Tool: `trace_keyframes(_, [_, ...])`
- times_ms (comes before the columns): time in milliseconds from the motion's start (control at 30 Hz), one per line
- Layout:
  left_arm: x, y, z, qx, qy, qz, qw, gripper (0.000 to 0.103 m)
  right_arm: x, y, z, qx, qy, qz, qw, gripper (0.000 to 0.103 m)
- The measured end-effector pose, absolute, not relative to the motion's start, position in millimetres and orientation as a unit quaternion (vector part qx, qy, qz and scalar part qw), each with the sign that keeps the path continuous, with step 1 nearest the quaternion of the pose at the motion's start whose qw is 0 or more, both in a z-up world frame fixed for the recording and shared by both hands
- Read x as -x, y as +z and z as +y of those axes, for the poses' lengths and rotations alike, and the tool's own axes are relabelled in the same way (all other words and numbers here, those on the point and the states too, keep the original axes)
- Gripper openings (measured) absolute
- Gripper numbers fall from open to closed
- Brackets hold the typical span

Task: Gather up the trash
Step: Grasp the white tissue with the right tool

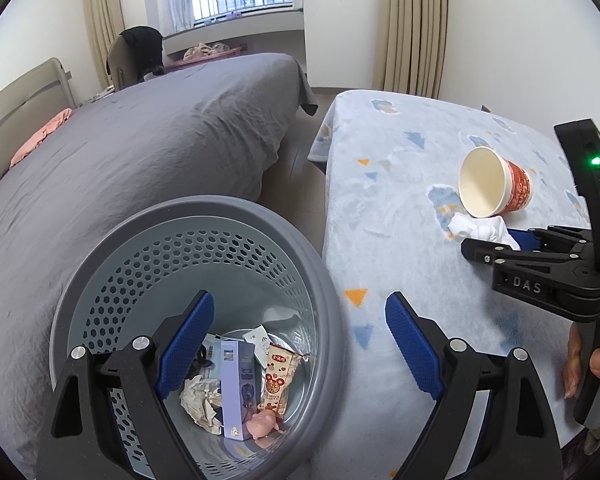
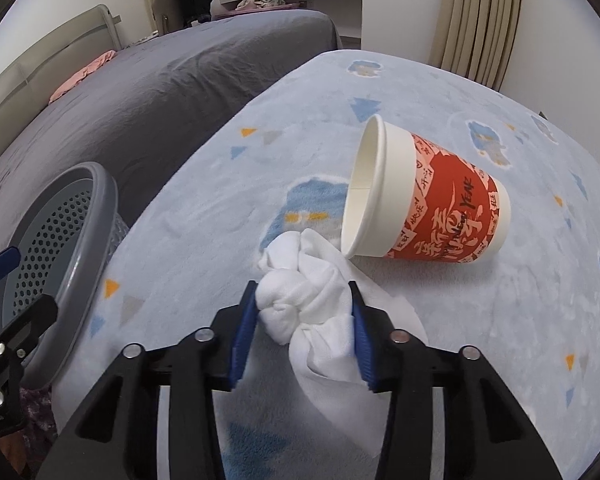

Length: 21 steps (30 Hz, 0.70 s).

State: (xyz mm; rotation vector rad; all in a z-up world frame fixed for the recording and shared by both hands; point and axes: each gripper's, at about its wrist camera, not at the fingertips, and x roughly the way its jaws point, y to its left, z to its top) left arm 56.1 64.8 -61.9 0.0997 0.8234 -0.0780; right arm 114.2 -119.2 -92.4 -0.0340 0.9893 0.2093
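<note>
A grey perforated waste bin (image 1: 100, 280) stands between the bed and the table and holds several pieces of trash, among them a lilac box (image 1: 236, 388) and a snack wrapper (image 1: 278, 380). My left gripper (image 1: 300, 344) is open and empty above the bin's right rim. On the table a red and white paper cup (image 2: 424, 200) lies on its side, mouth to the left. My right gripper (image 2: 304, 320) is shut on a knotted white tissue wad (image 2: 300, 300) just in front of the cup. The cup (image 1: 494, 182) and wad (image 1: 476, 230) also show in the left wrist view.
The table wears a pale blue patterned fleece cover (image 1: 400, 200). A bed with a grey sheet (image 1: 160, 140) lies to the left of the bin. A chair with dark clothes (image 1: 140, 52) and a window ledge stand at the back. The bin rim (image 2: 76, 216) sits left of the table edge.
</note>
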Motion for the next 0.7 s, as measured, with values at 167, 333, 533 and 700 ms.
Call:
trace_keyframes(167, [-56.1,-65.0,60.8,-0.054,-0.037,0.401,0.914,0.086,-100.8,-83.5,-121.6,0.0,0.114,0.469,0.876,0.033])
trace_keyframes(333, [-55.7,-64.2,52.7,-0.056,-0.04,0.399,0.914,0.086,-78.0,-66.6,-135.6,-0.015,0.113,0.46,0.881,0.033])
trace_keyframes(533, [-52.9,-54.8,30.6,-0.06,-0.049,0.392,0.917,0.086,-56.8,-50.0,-179.5,-0.03,0.087,0.458,0.884,0.033])
trace_keyframes(700, [-49.7,-48.6,2.1,-0.069,-0.064,0.386,0.918,0.086,-44.4,-39.0,-223.5,-0.041,0.064,0.453,0.888,0.033])
